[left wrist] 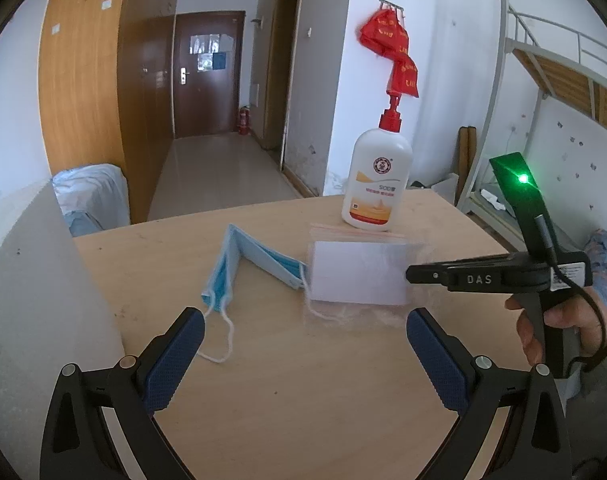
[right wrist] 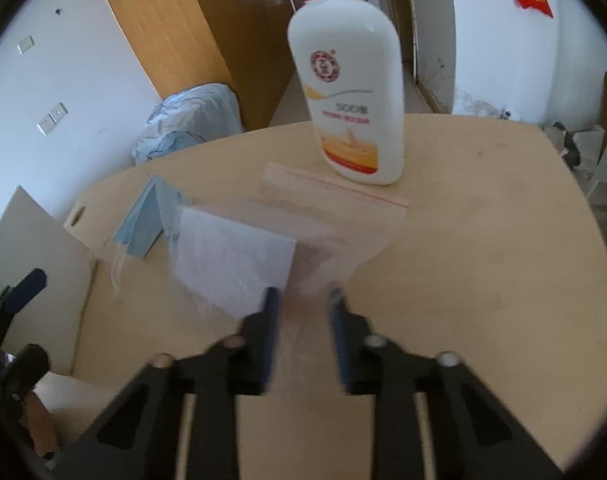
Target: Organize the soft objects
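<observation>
The right gripper (right wrist: 301, 296) has its blue-padded fingers narrowed to a small gap around the near corner of the clear plastic zip bag with the red seal strip (right wrist: 335, 216). That view is blurred, so whether the pads actually pinch the film or only straddle it cannot be told. From the left wrist view the same gripper reaches in from the side at the bag's right edge.

The bag is the landmark here. Inside it lies a flat white rectangular pad or folded sheet (left wrist: 359, 272). On the bag's far end, right at the seal strip, stands the white plastic pump bottle with the red cap (left wrist: 377, 176), apparently weighing that end down. Just beside the bag's left edge, touching it or nearly so, lies the pale blue pleated face mask (left wrist: 243, 260), partly tented, its white ear loops trailing on the light wooden table (left wrist: 303, 380).

The left gripper (left wrist: 305, 340) hangs wide open with nothing in it, on the near side of the bag, the mask's loop close to its left finger.

The step in hand looks like readying the bag to take the mask. Next, probably, the right claw must lift or steady the bag's mouth while the left closes on the mask's folded body rather than a slack loop.
</observation>
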Demonstrator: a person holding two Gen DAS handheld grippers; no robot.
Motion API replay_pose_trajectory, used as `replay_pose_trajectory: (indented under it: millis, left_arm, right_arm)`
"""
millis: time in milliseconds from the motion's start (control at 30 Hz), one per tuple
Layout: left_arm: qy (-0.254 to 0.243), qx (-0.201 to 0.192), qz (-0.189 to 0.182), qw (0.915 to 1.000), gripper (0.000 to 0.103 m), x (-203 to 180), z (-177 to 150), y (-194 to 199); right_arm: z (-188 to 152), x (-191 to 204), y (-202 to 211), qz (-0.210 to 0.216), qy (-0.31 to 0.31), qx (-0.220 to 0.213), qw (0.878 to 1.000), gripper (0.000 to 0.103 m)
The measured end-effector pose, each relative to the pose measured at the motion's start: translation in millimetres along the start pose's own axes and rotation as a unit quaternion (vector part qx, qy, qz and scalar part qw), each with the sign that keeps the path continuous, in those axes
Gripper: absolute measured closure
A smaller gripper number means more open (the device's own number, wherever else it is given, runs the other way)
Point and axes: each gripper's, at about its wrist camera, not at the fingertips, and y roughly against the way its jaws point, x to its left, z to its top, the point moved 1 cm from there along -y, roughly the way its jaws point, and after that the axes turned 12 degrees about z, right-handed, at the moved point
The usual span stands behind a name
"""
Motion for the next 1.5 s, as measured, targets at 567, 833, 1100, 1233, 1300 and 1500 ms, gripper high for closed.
replay_pose_trajectory:
  millis: [567,833,1100,1233,1300,1500]
  left_arm:
    - [0.000,-0.011,0.004,0.9999,0.002,2,1,7]
    - [0.000,-0.014,0.006,0.9999,0.002,2,-1,13]
    - [-0.001,-0.016,0.008,0.9998,0.002,1,-2,15]
    - [-0.002,-0.014,0.007,0.9999,0.002,1,-3,14]
    - [-0.003,-0.014,0.006,0.9999,0.002,1,-3,14]
    - [-0.005,-0.013,0.008,0.9999,0.002,0,-5,13]
  right_arm:
    - [-13,30,50,0.008,0.014,-0.079,0.997,0.100]
    - [-28,58,89,-0.028,0.036,-0.108,0.993,0.100]
    - [-39,32,62,0.002,-0.020,-0.073,0.997,0.100]
    - [-44,10,52,0.052,-0.065,-0.075,0.994,0.093]
    - [-44,7,43,0.054,-0.071,-0.068,0.994,0.076]
    - [-39,9,34,0.057,-0.071,-0.085,0.992,0.035]
